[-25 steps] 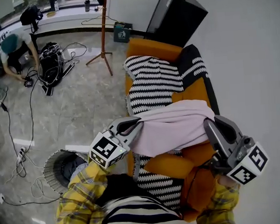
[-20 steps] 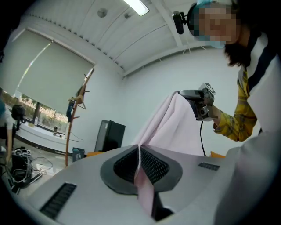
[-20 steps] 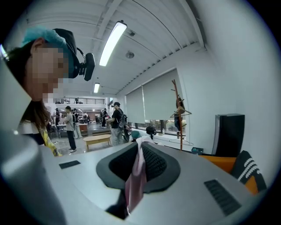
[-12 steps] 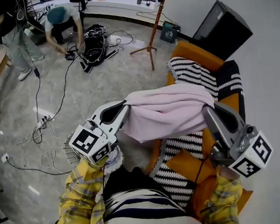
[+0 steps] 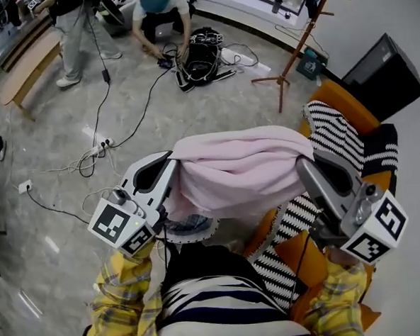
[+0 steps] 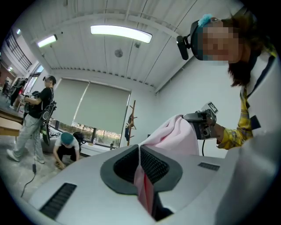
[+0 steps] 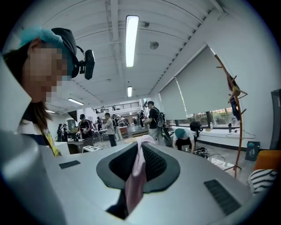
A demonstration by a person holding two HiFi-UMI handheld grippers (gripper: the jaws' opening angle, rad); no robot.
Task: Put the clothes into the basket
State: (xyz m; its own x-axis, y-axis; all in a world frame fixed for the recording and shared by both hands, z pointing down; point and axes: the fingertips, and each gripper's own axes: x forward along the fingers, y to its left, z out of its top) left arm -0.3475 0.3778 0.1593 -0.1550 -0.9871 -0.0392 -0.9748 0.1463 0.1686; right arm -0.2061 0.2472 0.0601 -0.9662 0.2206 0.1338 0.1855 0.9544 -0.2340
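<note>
The left tool (image 5: 171,163) is closed tight on one edge of a pink garment (image 5: 238,170), a fold of pink cloth pinched between its dark ribbed pads. The right tool (image 5: 304,168) is clamped the same way on the opposite edge. Between the two the garment hangs spread out in the air, in front of the person's chest. Just beneath its lower left edge sits a round white slatted basket (image 5: 200,235) on the marble floor (image 5: 69,186), mostly hidden by the cloth and the left tool. To the right stands an orange sofa (image 5: 337,95) draped with a black-and-white striped blanket (image 5: 330,131). A wooden coat stand (image 5: 296,52) rises behind it.
</note>
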